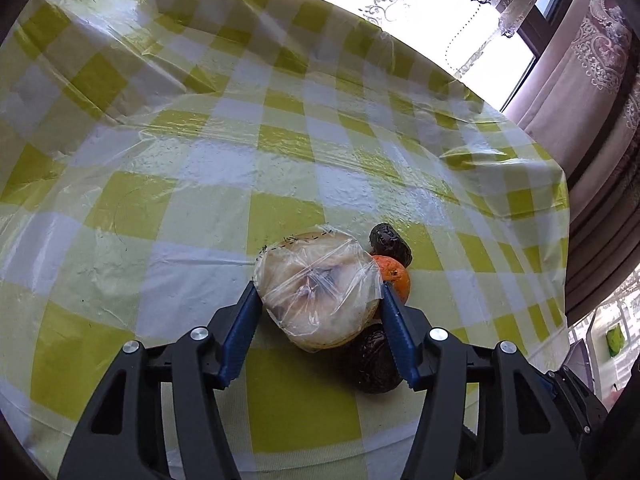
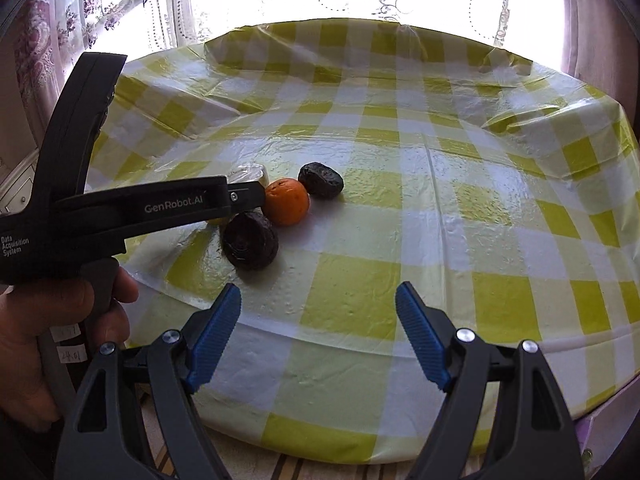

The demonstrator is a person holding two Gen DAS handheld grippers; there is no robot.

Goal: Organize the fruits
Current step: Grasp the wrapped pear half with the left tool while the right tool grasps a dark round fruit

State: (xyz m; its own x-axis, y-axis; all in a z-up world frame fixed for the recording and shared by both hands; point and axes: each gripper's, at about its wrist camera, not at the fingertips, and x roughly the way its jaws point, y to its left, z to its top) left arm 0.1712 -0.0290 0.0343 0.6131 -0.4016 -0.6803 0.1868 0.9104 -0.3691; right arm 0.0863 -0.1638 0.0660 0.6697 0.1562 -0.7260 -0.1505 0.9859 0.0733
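Note:
A pale round fruit in clear plastic wrap (image 1: 316, 296) lies on the yellow-checked table (image 1: 280, 152). My left gripper (image 1: 320, 286) has its blue pads against the wrap on both sides. Touching the wrapped fruit on the right are an orange (image 1: 396, 278), a dark wrinkled fruit (image 1: 390, 242) behind it and a larger dark fruit (image 1: 372, 360) in front. In the right wrist view the same orange (image 2: 287, 202), both dark fruits (image 2: 321, 180) (image 2: 250, 246) and a bit of the wrapped fruit (image 2: 248, 172) show. My right gripper (image 2: 318, 300) hangs open and empty above the table's near side.
A person's hand (image 2: 60, 320) holds the left gripper's handle at the left. The tablecloth is crinkled plastic with raised folds at the far edge (image 2: 520, 120). Curtains (image 1: 592, 60) and a bright window stand behind the table. The table's near edge (image 2: 360, 456) runs below my right gripper.

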